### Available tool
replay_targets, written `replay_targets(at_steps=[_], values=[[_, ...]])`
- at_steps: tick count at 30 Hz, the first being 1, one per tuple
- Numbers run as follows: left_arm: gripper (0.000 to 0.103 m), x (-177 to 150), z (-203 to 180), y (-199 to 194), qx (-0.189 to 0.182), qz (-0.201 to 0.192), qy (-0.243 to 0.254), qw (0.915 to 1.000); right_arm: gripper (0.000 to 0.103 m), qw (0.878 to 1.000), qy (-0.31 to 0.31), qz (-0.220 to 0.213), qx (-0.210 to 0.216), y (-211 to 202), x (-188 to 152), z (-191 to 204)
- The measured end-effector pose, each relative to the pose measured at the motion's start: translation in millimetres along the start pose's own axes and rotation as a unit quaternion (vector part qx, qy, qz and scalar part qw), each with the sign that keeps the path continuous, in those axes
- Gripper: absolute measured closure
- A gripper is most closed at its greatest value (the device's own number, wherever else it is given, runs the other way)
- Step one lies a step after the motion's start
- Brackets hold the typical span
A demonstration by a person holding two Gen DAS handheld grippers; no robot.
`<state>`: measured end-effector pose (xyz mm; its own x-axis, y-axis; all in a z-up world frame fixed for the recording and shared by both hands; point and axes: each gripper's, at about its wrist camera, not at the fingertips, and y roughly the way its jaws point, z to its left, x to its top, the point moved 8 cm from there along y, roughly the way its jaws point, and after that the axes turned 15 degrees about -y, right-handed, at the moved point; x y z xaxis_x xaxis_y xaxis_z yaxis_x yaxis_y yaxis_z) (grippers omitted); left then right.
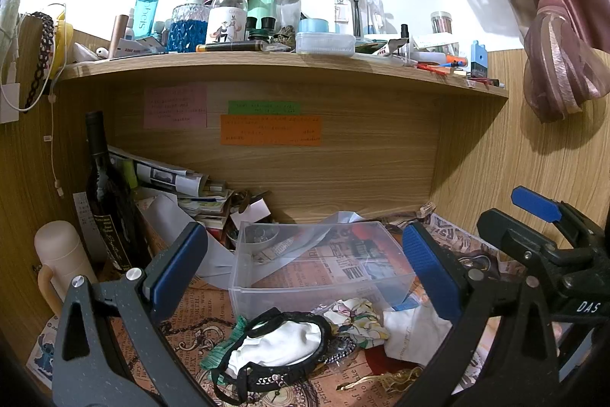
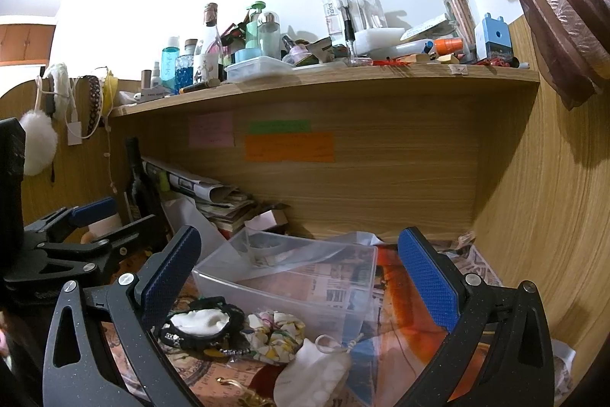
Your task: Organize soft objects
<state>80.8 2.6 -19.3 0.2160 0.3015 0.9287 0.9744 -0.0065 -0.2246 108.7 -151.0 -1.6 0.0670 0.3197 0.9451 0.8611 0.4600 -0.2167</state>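
Note:
A clear plastic bin point(image 1: 244, 273) point(image 2: 213, 277) stands on the desk, holding no soft items. In front of it lie a white scrunchie ringed by black hair bands point(image 1: 282, 346) point(image 2: 202, 323), a floral scrunchie point(image 1: 358, 319) point(image 2: 274, 334) and a white drawstring pouch point(image 1: 411, 334) point(image 2: 312, 372). My left gripper point(image 1: 305, 269) is open and empty above the pile. My right gripper point(image 2: 301, 277) is open and empty, also above the pile. The right gripper shows at the right of the left wrist view point(image 1: 541, 216); the left gripper shows at the left of the right wrist view point(image 2: 91, 216).
A dark wine bottle point(image 1: 103, 193), a pale flask point(image 1: 61, 258) and stacked papers point(image 1: 179, 178) crowd the back left. A cluttered shelf point(image 1: 267, 63) overhangs the desk. Wooden panels close the back and right. A curtain point(image 1: 553, 25) hangs at right. A gold clip point(image 1: 381, 380) lies in front.

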Motion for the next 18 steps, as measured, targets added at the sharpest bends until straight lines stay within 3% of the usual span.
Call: replay_targets(at_steps=[18], values=[[0.000,0.0,-0.3,0.0,0.000,0.000,0.000,1.0000,0.000,1.000,0.001,0.000,0.000,0.5,1.3,-1.0]])
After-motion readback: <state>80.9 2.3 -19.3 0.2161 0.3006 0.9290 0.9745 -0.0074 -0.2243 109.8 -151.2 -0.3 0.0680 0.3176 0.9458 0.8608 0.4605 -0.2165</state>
